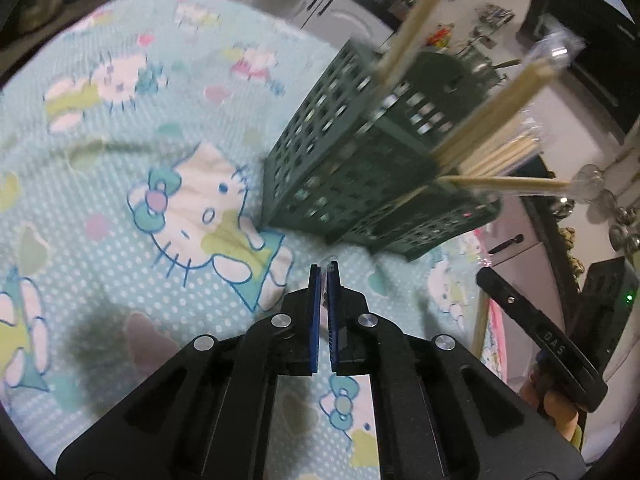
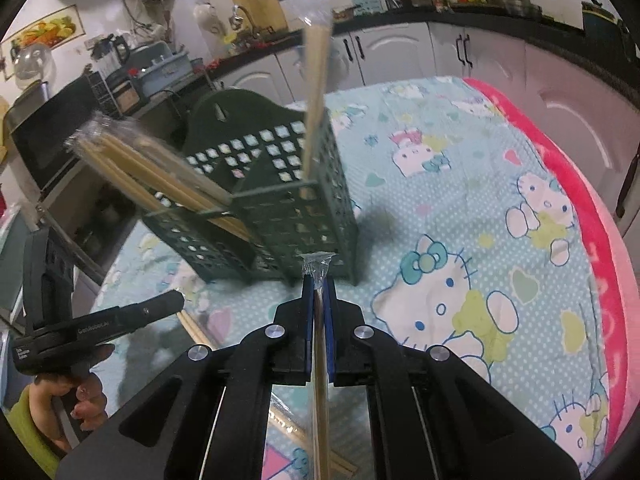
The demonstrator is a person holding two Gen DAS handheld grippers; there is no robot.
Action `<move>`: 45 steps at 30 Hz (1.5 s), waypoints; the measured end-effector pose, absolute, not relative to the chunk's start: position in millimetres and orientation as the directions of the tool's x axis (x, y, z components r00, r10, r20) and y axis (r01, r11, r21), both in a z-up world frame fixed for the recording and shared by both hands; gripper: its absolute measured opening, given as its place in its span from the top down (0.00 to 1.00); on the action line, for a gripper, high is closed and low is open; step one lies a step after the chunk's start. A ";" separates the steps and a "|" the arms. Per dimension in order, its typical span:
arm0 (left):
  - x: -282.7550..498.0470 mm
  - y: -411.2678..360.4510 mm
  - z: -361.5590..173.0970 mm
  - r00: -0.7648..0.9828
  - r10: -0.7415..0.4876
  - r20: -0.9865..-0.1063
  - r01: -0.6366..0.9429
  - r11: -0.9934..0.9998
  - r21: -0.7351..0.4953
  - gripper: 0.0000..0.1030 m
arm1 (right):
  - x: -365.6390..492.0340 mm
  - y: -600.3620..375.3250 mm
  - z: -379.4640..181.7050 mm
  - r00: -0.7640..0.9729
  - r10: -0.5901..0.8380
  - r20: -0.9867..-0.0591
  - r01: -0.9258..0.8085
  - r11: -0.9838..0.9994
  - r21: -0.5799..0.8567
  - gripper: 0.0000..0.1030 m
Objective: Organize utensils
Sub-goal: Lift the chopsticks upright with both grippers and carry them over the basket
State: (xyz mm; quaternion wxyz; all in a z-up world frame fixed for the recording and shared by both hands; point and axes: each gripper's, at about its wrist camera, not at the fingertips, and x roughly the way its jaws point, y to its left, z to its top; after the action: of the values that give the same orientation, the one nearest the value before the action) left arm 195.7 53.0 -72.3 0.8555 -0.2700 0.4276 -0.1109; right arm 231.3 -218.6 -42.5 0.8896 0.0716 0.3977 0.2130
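A dark green lattice utensil holder stands on the cartoon-cat cloth, with several wrapped wooden chopsticks leaning out of it. My left gripper is shut in front of the holder, a bit of clear wrapper pinched at its tips. No stick shows between its pads. My right gripper is shut on a wrapped chopstick pair that runs back under it. Its tips are just short of the holder's base.
Another chopstick pair shows over the cloth below my left gripper; whether it lies there or hangs I cannot tell. A pink blanket edge borders the cloth. White cabinets and a cluttered counter stand behind.
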 end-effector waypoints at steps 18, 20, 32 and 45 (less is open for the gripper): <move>149.9 40.2 42.8 0.737 -0.485 -0.471 0.176 0.810 -0.559 0.99 | 183.7 -200.6 43.4 0.654 0.546 -0.524 -0.474 0.835 0.280 0.95; 149.6 38.2 53.9 0.742 -0.495 -0.453 0.196 0.806 -0.559 0.99 | 180.2 -198.0 56.3 0.672 0.545 -0.502 -0.486 0.836 0.256 0.95; 146.5 37.8 140.8 0.817 -0.475 -0.326 0.287 0.827 -0.484 1.00 | 171.5 -194.3 127.2 0.746 0.568 -0.347 -0.533 0.822 0.198 0.95; 168.8 41.4 204.6 0.875 -0.408 -0.260 0.283 0.867 -0.410 1.00 | 187.5 -190.3 181.7 0.801 0.550 -0.237 -0.528 0.835 0.157 0.95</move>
State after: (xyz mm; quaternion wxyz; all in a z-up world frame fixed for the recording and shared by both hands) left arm 168.8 41.4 204.6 0.9508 -0.1828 0.1718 -0.1817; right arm 187.5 -190.3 181.7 0.9480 0.0415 0.1372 0.2843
